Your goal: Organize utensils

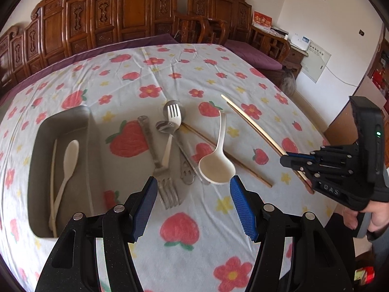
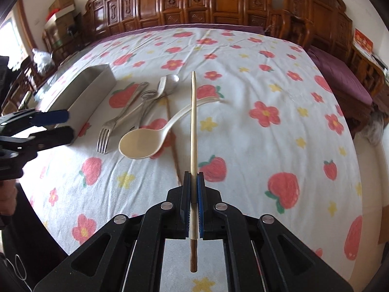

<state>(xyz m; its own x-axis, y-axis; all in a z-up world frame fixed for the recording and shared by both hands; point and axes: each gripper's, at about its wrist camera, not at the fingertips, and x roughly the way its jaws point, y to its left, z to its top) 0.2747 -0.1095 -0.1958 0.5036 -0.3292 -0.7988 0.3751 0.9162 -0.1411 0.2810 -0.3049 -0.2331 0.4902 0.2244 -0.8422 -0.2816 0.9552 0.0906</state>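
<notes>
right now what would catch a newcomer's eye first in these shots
The right tongs are clamped on a pale chopstick that juts out over the strawberry-print tablecloth. Near the cloth's middle lies a jumble of metal forks beside a white ladle spoon, and left of it a grey tray already holds a white spoon.

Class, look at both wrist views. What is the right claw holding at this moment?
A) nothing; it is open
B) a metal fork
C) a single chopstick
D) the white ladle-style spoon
C: in the right wrist view the right claw is shut on a chopstick, which points forward over the tablecloth.
</notes>
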